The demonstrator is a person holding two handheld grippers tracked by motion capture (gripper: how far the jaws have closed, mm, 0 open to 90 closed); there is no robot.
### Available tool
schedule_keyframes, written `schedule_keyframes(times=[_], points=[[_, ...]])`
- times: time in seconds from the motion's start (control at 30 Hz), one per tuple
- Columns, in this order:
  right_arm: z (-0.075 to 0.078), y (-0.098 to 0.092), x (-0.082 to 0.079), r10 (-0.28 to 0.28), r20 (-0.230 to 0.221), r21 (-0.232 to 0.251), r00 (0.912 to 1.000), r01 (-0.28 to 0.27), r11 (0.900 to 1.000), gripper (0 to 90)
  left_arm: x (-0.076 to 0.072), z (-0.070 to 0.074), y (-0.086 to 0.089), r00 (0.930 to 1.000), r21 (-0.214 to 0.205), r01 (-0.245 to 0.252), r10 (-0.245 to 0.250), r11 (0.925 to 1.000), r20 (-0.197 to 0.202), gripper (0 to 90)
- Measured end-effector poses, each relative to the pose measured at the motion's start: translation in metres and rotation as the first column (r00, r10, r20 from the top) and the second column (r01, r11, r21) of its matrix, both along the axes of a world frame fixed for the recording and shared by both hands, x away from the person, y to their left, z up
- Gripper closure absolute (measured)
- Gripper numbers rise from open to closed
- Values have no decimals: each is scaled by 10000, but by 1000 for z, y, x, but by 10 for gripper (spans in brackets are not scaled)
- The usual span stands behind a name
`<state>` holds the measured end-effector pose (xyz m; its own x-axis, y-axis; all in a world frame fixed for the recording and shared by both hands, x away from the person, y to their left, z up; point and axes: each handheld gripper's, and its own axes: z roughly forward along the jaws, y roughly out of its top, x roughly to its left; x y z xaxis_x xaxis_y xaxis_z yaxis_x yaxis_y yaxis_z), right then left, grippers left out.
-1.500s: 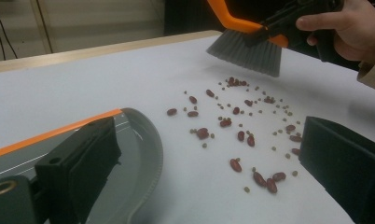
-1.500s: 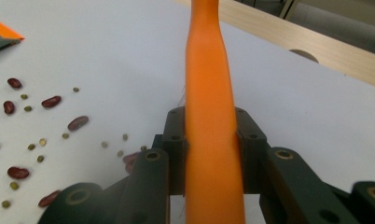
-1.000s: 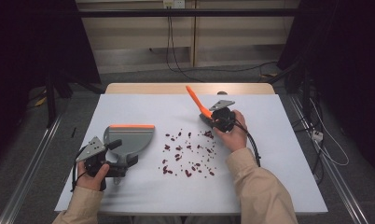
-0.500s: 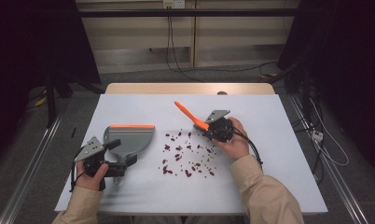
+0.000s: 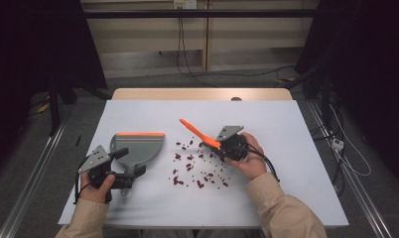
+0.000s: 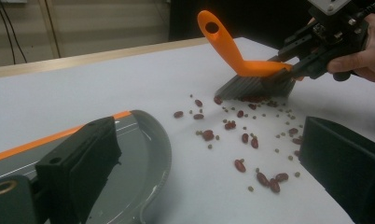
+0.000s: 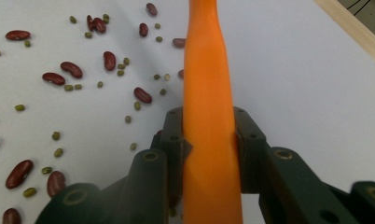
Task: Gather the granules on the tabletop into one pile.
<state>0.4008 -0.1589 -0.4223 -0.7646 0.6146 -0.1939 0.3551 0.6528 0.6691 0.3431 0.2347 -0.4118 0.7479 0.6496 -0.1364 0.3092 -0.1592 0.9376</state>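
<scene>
Mid-table, beans (image 5: 195, 168) lay scattered between dustpan (image 5: 139, 148) and brush (image 5: 200, 134). Right gripper (image 7: 209, 135) was clamped on the brush's orange handle, bristles touching the far side of the spill. Left gripper (image 5: 119, 174) gripped the dustpan handle near the table's left edge, orange lip on the far side. Pan looked empty; apparently every bean was left to sweep.

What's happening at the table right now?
A person is sweeping up spilled beans. The right claw is shut on an orange-handled brush, whose bristles touch the far edge of the scatter. The left claw holds a grey dustpan flat on the table beside the beans. The beans in view lie loose on the table.
</scene>
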Motion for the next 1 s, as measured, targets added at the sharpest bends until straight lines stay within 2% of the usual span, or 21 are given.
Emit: schedule_keyframes(times=[0.43,0.57,0.63,0.77,0.83,1.0], points=[[3,4,-22,542,-110,76,9985,-541,9985,712,0,0,-1,10000,50,-1,1,10000,31,48],[4,6,-27,663,-63,-46,9978,-664,9978,712,-1,0,-1,10000,65,22,-23,10000,39,48],[4,5,-29,637,-92,97,9979,-636,9979,712,-1,0,0,10000,77,23,-23,10000,57,48],[6,1,-29,568,-98,280,9983,-566,9980,713,-1,0,0,10000,76,4,-4,10000,46,48],[8,-1,-28,557,-115,541,9984,-550,9970,714,-1,0,0,10000,52,-8,8,10000,35,48],[18,-6,-14,311,129,947,9994,-322,9950,714,0,0,-1,10000,31,-1,1,10000,-4,48]])
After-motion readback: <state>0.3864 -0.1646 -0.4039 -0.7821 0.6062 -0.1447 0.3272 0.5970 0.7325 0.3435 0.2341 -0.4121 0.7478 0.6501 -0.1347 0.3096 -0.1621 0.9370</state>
